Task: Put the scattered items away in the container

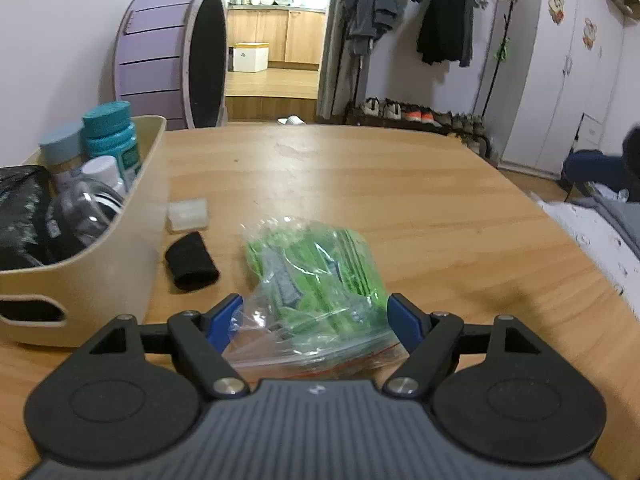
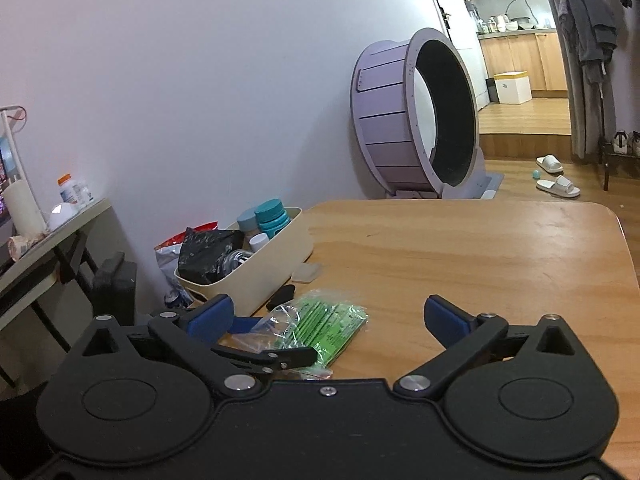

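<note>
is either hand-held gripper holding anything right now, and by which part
Neither holds anything. The left hand-held gripper straddles the near end of the green packet bag, jaws open. The right hand-held gripper is empty.

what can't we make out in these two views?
- Zip bag near end: left wrist view, hidden under the left tongs; contact unclear.
- Bin bottom: both views, covered by bottles and black pouch.
- Bag's label print: right wrist view, too small.

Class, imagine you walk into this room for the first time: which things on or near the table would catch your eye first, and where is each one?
The clear bag of bright green packets lies on the wooden table, between the open jaws of the left gripper. To its left stands the cream container, already crowded with bottles and a black pouch. Behind the table, a big purple wheel leans by the wall.
</note>
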Available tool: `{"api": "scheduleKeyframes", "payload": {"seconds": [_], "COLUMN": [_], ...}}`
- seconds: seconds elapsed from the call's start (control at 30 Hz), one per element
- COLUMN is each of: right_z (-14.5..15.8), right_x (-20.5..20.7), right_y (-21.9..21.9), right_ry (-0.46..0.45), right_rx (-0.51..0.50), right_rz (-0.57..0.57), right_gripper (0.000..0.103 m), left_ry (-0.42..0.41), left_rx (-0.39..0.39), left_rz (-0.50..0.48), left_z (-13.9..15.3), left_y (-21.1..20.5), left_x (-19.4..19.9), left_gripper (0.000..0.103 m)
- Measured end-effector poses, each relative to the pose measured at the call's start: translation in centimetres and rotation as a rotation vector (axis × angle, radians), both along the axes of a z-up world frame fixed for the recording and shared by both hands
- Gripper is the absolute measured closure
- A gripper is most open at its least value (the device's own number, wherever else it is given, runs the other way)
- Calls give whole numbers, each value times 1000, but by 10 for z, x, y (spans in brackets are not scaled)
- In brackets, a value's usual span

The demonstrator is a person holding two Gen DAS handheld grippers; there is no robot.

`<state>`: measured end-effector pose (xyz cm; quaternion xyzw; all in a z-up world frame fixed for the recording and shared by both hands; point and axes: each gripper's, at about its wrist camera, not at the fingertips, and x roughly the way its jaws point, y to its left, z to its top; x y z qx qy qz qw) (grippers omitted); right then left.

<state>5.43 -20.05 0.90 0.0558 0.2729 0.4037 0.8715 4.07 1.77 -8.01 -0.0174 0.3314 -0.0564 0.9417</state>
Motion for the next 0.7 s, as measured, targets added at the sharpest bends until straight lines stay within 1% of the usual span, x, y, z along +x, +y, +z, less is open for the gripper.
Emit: {"api": "scheduleKeyframes", "payload": {"seconds": [0.03,0.07,0.1,0.17,0.2,0.27,0.33,0.47,0.57,0.7], "right_z": [0,0,0,0,1,1,2,3,4,6], "right_x": [0,-1,-1,0,-1,-1,-1,-1,-1,-1], "right_y": [-1,-1,-2,-3,-3,-4,-5,-8,-7,-8], "right_ry": [-1,-2,-1,0,-1,-3,-2,-3,-4,-3], "right_rx": [2,4,7,13,15,19,25,33,42,57], "right_rz": [0,1,1,1,0,1,2,7,8,9], "right_gripper": [0,0,0,0,0,0,0,0,0,0], "left_ry": [-10,-23,-34,-49,-59,-76,-93,-129,-156,-194], "left_rx": [16,28,33,41,40,37,33,31,31,11], "left_rz": [-5,-14,-24,-44,-51,-56,-58,-61,-61,-50], "left_z": [-2,-3,-4,-5,-4,-3,-2,2,6,19], "left_y": [-3,-5,-7,-10,-11,-12,-14,-16,-15,-9], "left_x": [-2,-4,-7,-11,-12,-15,-16,-20,-24,-30], "left_gripper": [25,30,32,46,51,65,75,84,86,88]}}
